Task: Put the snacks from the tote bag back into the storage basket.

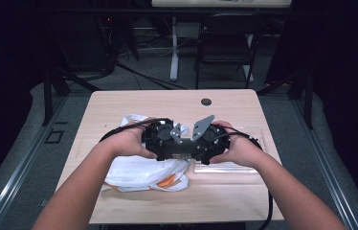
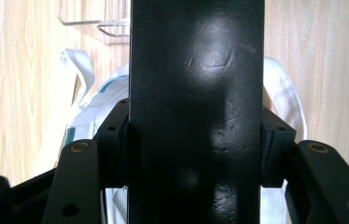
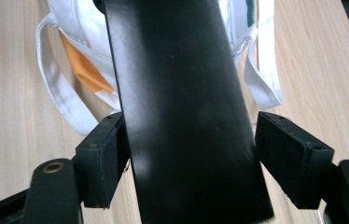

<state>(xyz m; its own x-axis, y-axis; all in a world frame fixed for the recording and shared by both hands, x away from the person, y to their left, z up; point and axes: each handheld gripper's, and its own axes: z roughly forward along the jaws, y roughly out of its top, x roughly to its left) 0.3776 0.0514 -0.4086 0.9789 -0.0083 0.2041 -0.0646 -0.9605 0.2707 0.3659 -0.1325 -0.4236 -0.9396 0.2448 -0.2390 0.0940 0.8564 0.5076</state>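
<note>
A black folding chair [image 1: 225, 45] and a white desk leg [image 1: 173, 48] stand beyond the table [image 1: 119, 103].

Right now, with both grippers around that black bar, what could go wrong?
1. One pad of the right gripper seems to stand just off the black bar, so that end might slip or tilt.
2. The left gripper looks clamped on the bar. If that grip loosens, the bar would likely drop onto the white plastic bag lying on the wooden table.
</note>
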